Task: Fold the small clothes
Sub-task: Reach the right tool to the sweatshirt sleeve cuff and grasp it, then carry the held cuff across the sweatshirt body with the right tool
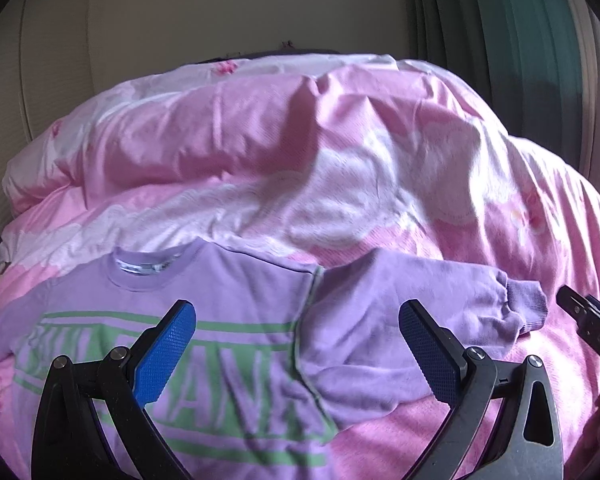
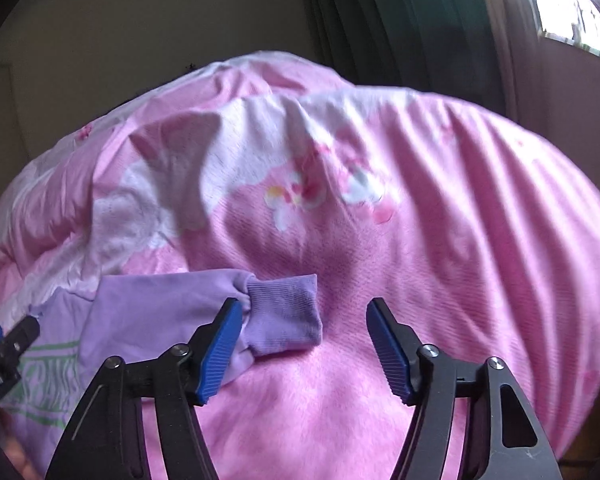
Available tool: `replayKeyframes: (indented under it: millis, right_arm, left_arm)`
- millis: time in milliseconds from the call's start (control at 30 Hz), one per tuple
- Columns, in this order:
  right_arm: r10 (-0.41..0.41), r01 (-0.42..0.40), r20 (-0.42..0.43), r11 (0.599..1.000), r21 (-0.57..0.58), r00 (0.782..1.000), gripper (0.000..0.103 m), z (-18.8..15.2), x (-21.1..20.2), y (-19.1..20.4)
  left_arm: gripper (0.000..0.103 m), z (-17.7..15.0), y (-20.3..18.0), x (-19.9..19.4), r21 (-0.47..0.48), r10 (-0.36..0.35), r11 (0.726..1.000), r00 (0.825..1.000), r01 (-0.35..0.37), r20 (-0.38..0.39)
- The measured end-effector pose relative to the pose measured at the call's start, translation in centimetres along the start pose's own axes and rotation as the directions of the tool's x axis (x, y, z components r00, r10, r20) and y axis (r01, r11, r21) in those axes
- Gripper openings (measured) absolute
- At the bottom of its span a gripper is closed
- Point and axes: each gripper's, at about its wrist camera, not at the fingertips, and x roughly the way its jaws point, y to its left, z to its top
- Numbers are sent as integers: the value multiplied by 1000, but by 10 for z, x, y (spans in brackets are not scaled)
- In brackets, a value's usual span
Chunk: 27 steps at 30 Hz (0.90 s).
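We see the sweatshirt (image 1: 228, 320) lying flat, front up, on the pink quilt (image 1: 380, 160), nothing folded yet. Our left gripper (image 1: 298, 344) hangs wide open over its chest; our right gripper (image 2: 304, 344) gapes empty beside the cuff (image 2: 284, 312)

Home bedroom, rumpled pink floral duvet (image 1: 340, 152) on a bed, green curtains (image 2: 400, 20), daylit window (image 2: 572, 4)

One purple sweatshirt (image 1: 228, 320) is lying on one pink quilt (image 1: 340, 168). Two grippers are hovering, left gripper (image 1: 296, 320) and right gripper (image 2: 304, 320), each spreading two blue pads (image 1: 168, 352).
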Motion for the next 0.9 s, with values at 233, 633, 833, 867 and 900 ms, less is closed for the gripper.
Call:
replayKeyframes:
  millis: [233,633,833,867,900]
  right_arm:
    - [36,-35,-86,999,10,996,53,8,52,-10]
    - [207,-191,-177,976,102,962,21,4,81,-29]
    - [231,-215,-146,970,116,962,10,6,63,-27]
    - [226,-213,-129,972,102,966,10,8,53,-24]
    - [225,-215,-114,972,93,968,10,10,44,-20]
  left_arm:
    - [103,-2,-14,26,6,6,1000,1000,-6,-30]
    - [103,-4,-3,34,-7,18,1000,998,-18,-52]
    - [103,0,7,16,1,27,1000,999,-27,-31]
    - [103,2,12,12,-4,29,1000,999,-29,-28]
    - [103,3,16,8,-8,30,1000,999,-30,-25]
